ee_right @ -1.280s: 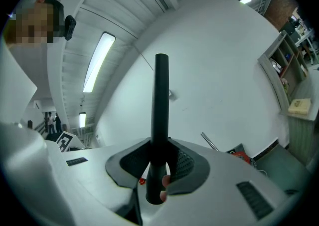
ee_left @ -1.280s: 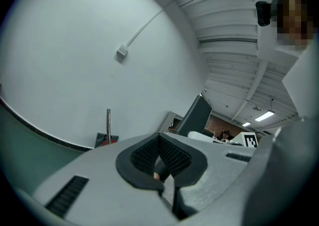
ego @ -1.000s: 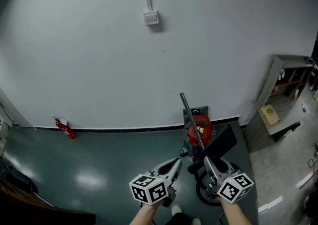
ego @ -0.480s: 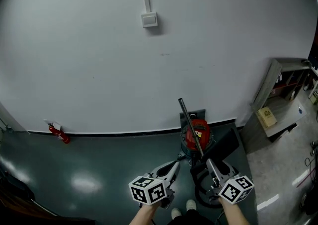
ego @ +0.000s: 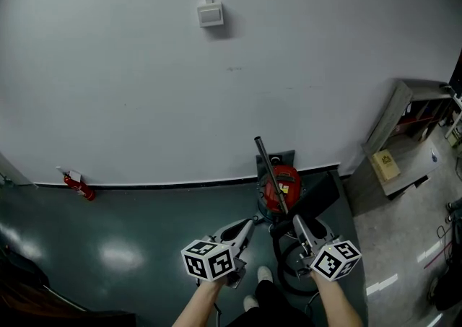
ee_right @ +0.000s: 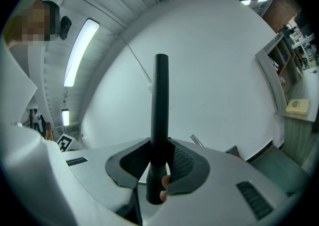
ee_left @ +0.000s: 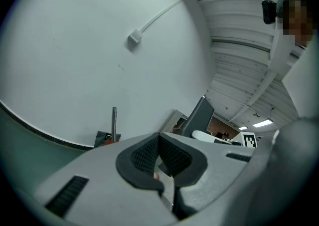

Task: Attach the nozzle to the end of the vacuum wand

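Your right gripper [ee_right: 159, 159] is clamped on the black nozzle [ee_right: 160, 95], which sticks straight up the frame out of the jaws. Your left gripper [ee_left: 159, 156] is fully closed with nothing in it. The vacuum wand [ego: 268, 171] leans on the wall over the red vacuum [ego: 283, 187], lower centre of the head view, with its free end up and tilted left. It's just ahead of the right gripper, so I'd guess the nozzle needs lining up with that slant.
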The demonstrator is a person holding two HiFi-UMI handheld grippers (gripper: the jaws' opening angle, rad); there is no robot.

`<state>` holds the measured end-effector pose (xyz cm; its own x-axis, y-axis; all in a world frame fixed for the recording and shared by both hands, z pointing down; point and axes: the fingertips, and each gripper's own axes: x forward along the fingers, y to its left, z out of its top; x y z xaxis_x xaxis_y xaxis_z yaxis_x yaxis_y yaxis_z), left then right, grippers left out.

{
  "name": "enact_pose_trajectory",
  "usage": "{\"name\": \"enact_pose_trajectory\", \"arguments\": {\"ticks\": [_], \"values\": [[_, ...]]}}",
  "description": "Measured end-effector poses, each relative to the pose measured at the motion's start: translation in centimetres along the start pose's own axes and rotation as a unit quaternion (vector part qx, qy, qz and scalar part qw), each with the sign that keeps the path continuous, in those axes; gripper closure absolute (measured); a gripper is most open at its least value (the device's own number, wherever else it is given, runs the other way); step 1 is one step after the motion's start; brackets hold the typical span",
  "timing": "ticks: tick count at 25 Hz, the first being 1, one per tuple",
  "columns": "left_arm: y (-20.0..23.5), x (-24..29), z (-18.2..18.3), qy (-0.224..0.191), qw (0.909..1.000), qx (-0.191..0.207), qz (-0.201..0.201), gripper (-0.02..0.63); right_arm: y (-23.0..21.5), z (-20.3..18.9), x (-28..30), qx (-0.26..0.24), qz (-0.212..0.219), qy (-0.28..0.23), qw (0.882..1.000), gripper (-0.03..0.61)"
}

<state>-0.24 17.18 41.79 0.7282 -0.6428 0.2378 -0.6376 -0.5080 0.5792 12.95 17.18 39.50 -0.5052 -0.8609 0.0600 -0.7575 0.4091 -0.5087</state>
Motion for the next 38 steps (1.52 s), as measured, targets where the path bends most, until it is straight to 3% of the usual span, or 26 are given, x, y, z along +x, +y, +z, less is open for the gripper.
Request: {"name": "enact_pose_trajectory", "arguments": {"ticks": [13,38], "values": [[4.3,6.0,3.8,0.000,0.9997,-0.021,0.013,0.611,-4.4,2.6,7.8,0.012,0.010,0.011,1.000,0.482],[9.1,14.1,7.5,0.007,0.9986,-0.034,0.041,0.611,-11.6,5.8,15.9,0.032,0.024,0.017,0.999,0.482]]}}
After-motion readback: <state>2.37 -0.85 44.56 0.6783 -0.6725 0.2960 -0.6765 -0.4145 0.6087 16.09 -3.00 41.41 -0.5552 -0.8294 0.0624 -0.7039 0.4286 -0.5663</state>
